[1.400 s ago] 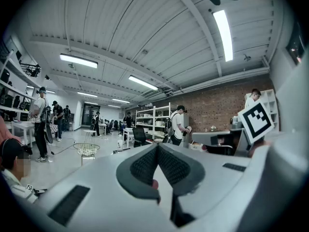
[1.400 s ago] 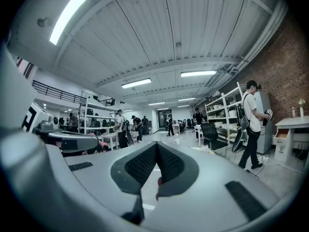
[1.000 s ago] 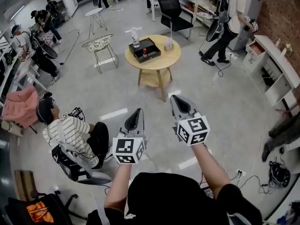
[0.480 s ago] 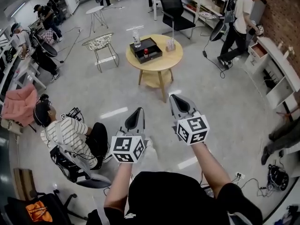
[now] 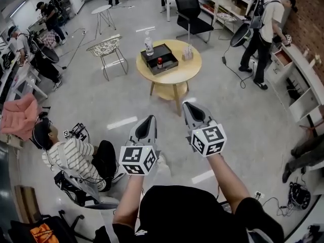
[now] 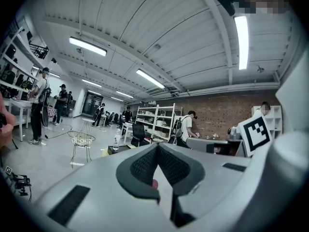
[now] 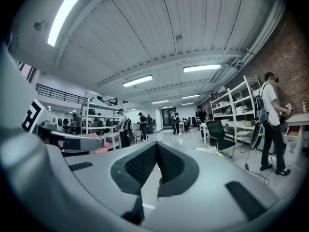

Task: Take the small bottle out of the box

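Across the grey floor (image 5: 238, 110), well ahead of both grippers, stands a round wooden bench (image 5: 190, 70). On it lies an open black box (image 5: 167, 50), and the small bottle (image 5: 159, 63) with its red cap stands upright inside that box, toward the near side. A taller clear water bottle (image 5: 148, 43) stands just beside the box at its far left corner, and a small pale container (image 5: 188, 52) sits to the right of the box. The left gripper (image 5: 147, 121) and the right gripper (image 5: 191, 107) are held side by side, level, pointing toward the bench, with only bare floor between them and it. Each gripper view shows its jaws pressed together at the tips with nothing between them. A white wire chair (image 5: 106, 48) stands left of the bench, a black office chair (image 5: 190, 9) behind it. A seated person in a striped shirt (image 5: 68, 156) is close at the lower left, and a person with a backpack (image 5: 267, 32) stands by the shelves (image 5: 304, 92) on the right.
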`<state>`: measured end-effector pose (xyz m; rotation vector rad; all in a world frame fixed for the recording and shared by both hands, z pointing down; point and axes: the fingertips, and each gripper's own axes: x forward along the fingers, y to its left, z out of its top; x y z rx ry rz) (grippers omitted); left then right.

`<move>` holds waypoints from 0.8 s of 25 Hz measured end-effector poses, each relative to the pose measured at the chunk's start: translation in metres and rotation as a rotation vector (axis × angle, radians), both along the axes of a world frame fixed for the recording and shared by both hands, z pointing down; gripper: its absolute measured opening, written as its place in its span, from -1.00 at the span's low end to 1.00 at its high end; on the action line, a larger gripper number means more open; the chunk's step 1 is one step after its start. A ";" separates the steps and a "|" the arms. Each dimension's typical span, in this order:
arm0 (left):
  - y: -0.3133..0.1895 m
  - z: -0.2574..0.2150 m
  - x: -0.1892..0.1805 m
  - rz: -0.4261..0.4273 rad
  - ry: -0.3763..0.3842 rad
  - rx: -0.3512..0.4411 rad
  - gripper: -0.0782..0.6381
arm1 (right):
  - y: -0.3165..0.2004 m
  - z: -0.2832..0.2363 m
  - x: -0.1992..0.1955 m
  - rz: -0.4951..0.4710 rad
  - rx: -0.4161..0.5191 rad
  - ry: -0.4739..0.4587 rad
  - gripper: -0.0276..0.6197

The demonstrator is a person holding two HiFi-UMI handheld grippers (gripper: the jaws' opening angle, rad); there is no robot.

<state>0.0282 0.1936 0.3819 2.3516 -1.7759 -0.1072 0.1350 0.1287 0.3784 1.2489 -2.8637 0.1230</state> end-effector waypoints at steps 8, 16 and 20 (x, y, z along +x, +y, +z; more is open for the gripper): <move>-0.084 0.004 -0.034 0.010 0.017 -0.024 -0.76 | -0.082 0.001 -0.035 0.010 -0.010 0.030 -0.93; -0.159 0.005 -0.077 0.024 0.037 -0.035 -0.76 | -0.155 0.000 -0.080 0.016 -0.013 0.050 -0.92; -0.195 0.008 -0.098 0.038 0.034 -0.048 -0.76 | -0.189 0.004 -0.104 0.021 -0.022 0.057 -0.92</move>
